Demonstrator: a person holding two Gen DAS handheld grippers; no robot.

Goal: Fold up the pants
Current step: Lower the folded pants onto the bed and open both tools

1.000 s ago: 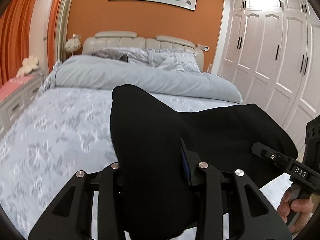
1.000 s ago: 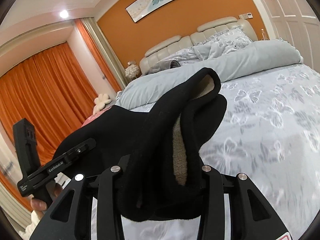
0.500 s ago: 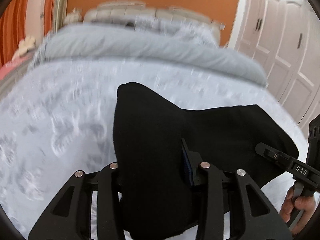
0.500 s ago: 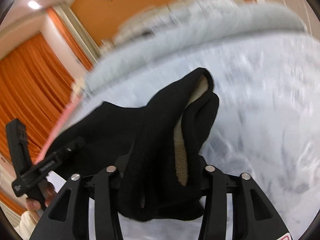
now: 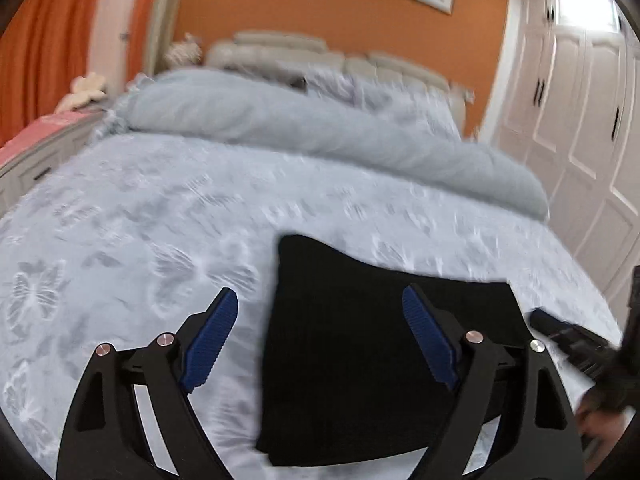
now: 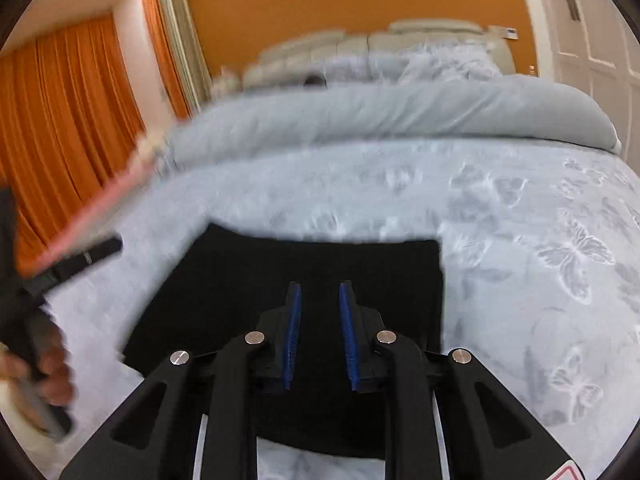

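The black pants [image 5: 360, 364] lie flat on the bed [image 5: 140, 220] as a compact dark rectangle, apparently already folded over on themselves, near the foot end of the butterfly-print cover. In the right wrist view the same pants [image 6: 304, 276] spread from about 9 o'clock to 2 o'clock ahead of the fingers, edges fairly straight, the far corner squared off.

The left gripper [image 5: 320, 344] stands wide, its blue pads well apart, one over bare cover at 8 o'clock and the other over the cloth at 4 o'clock; nothing is between them. The right gripper [image 6: 320, 328] is narrow, a slim gap showing between its pads, and no fabric can be seen pinched there; it hangs above the near part of the cloth. Both views are blurred, so fine creases cannot be read.

This looks like the release at the end of a fold, the garment laid down and let go. The next move likely calls for judging whether the packet is small enough; if not, each gripper would need to take one near corner and carry it toward 12 o'clock, keeping the edges aligned. At 12 o'clock a rolled grey duvet [image 6: 400, 116] lies across the bed, well apart from the pants.
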